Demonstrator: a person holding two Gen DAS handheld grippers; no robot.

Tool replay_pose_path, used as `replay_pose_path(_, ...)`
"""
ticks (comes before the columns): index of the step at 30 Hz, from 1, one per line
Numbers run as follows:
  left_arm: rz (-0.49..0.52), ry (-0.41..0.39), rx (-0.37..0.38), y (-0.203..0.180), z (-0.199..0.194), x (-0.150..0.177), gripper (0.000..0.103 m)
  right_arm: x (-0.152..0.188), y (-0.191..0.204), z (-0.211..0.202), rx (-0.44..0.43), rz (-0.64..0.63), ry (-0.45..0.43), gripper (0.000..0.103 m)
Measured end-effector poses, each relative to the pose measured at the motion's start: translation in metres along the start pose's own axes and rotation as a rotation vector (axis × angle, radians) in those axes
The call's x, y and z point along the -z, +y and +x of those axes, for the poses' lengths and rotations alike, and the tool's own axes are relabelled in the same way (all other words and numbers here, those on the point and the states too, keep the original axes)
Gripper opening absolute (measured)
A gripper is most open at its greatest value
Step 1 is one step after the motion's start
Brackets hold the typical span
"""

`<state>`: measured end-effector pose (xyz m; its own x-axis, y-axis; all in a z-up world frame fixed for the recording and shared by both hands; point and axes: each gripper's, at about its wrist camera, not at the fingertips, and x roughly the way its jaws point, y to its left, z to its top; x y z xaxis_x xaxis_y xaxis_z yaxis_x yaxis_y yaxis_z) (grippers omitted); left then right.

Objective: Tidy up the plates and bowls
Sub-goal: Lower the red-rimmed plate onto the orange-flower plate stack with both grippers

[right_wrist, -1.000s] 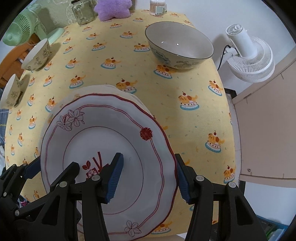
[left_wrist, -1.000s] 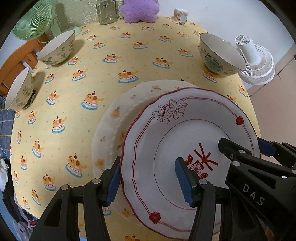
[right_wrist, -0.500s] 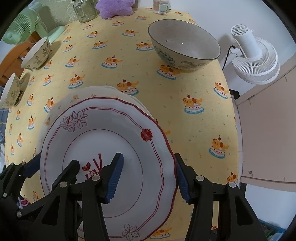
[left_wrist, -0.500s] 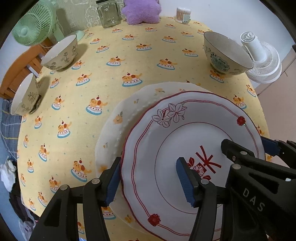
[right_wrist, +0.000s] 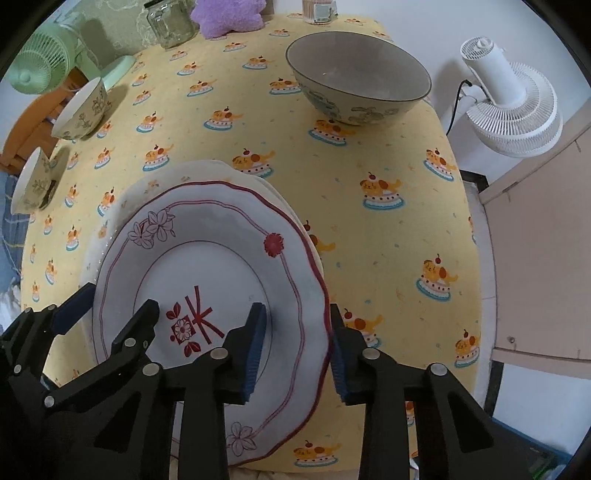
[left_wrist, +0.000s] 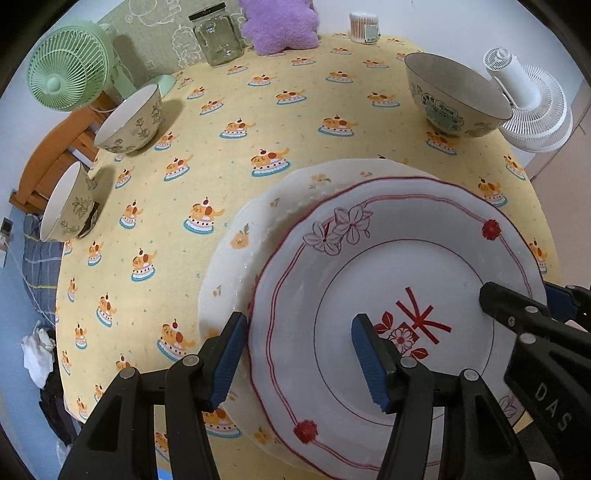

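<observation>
A white plate with red rim lines and flowers (left_wrist: 402, 273) (right_wrist: 207, 266) lies on top of a cream embossed plate (left_wrist: 258, 229) (right_wrist: 155, 184) on the yellow tablecloth. My left gripper (left_wrist: 301, 352) is open, its fingers straddling the red plate's left rim. My right gripper (right_wrist: 295, 350) is open, its fingers straddling the plate's right rim. Each gripper also shows in the other's view: the right (left_wrist: 524, 306) and the left (right_wrist: 110, 306). A large bowl (left_wrist: 454, 99) (right_wrist: 358, 77) stands at the far right. Two smaller floral bowls (left_wrist: 131, 118) (left_wrist: 68, 206) stand at the left edge.
A glass jar (left_wrist: 218, 35), a purple star cushion (left_wrist: 280, 26) and a cotton-swab tub (left_wrist: 364, 27) stand at the far edge. A green fan (left_wrist: 70, 70) is at the far left; a white fan (right_wrist: 513, 107) stands off the table's right side. A cabinet (right_wrist: 543, 258) is right.
Both grippers have drawn back and risen slightly, so more of the table shows. The red-rimmed plate stays on the cream plate between the open fingers.
</observation>
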<state>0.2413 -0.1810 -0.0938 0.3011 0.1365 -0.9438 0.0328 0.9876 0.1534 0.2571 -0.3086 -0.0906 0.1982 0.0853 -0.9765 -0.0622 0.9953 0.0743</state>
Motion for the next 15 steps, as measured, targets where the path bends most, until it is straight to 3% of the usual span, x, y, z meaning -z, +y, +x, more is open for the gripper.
replay_pose_path(4, 0.011, -0.053, -0.046, -0.001, -0.009, -0.001, 0.076, -0.001, 0.005, 0.0, 0.025, -0.027, 0.0, 0.032)
replay_pose_path(15, -0.093, -0.032, 0.051, 0.024, -0.003, -0.002, 0.081, -0.01, 0.023, -0.007, 0.081, -0.104, -0.045, 0.032)
